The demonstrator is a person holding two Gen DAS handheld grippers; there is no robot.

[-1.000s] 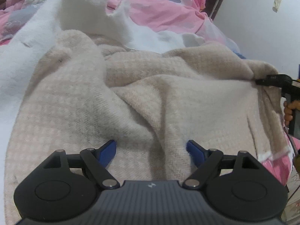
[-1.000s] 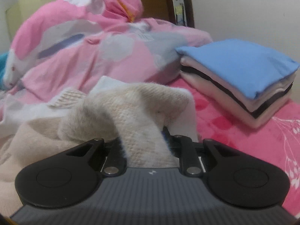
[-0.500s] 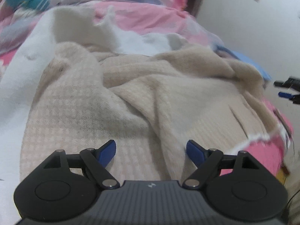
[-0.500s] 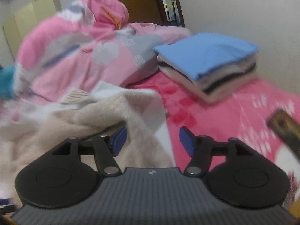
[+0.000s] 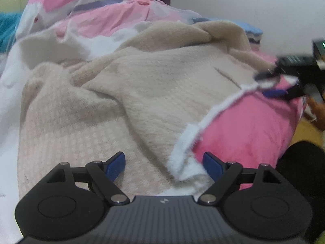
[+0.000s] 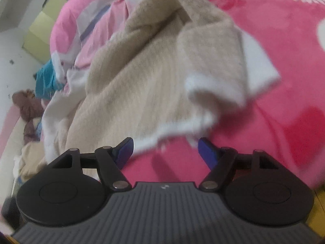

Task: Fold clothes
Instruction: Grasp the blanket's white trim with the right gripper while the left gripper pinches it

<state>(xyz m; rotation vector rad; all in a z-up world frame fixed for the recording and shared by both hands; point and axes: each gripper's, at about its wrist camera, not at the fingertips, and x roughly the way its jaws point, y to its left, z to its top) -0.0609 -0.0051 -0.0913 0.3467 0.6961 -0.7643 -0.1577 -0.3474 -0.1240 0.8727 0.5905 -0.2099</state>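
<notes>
A: Where does the beige garment [image 5: 126,93] lie?
B: Crumpled on the pink bedsheet [image 5: 247,122], its white-lined hem [image 5: 205,122] running from near centre to far right. A pink patterned duvet [image 5: 113,18] is heaped behind it.

A: How do the jaws stand?
B: The left gripper [image 5: 163,163] is spread wide above the near hem; its pads do not press the cloth. The right gripper [image 6: 165,149] is opening, with only bare sheet between its pads and the hem's white corner [image 6: 201,109] just beyond them.

A: What is unclear?
B: In the left wrist view the right gripper [image 5: 272,85] is motion-blurred at the far hem; contact cannot be judged. A blue folded stack [image 5: 251,33] is mostly hidden behind the garment.
</notes>
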